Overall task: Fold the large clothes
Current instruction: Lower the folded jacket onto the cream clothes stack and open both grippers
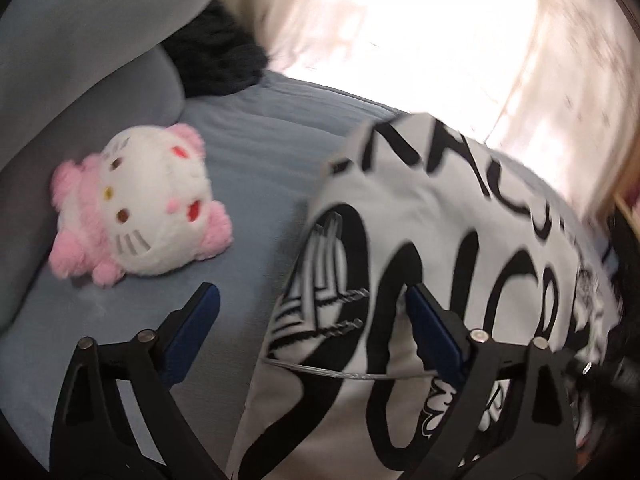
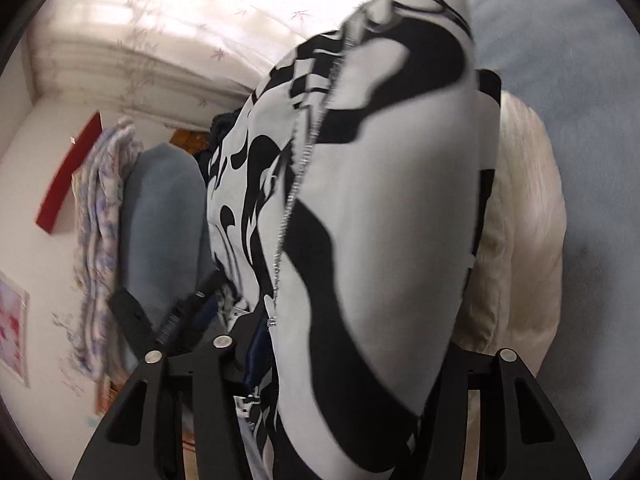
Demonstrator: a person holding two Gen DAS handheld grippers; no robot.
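A white garment with bold black graphics and a metal zipper (image 1: 452, 240) lies bunched on a blue-grey sofa seat. My left gripper (image 1: 312, 300) is open just above its left edge, with one blue-padded finger over the cloth and the other over bare cushion. In the right wrist view the same garment (image 2: 380, 220) hangs draped over my right gripper and fills the view. Its fingertips are hidden under the cloth, so I cannot tell how the jaws stand.
A pink and white cat plush (image 1: 140, 204) lies on the sofa seat (image 1: 248, 152) to the left. A dark fuzzy item (image 1: 216, 48) sits at the back. A blue cushion (image 2: 164, 216), a floral cloth (image 2: 100, 208) and bright curtains (image 2: 160, 20) stand behind.
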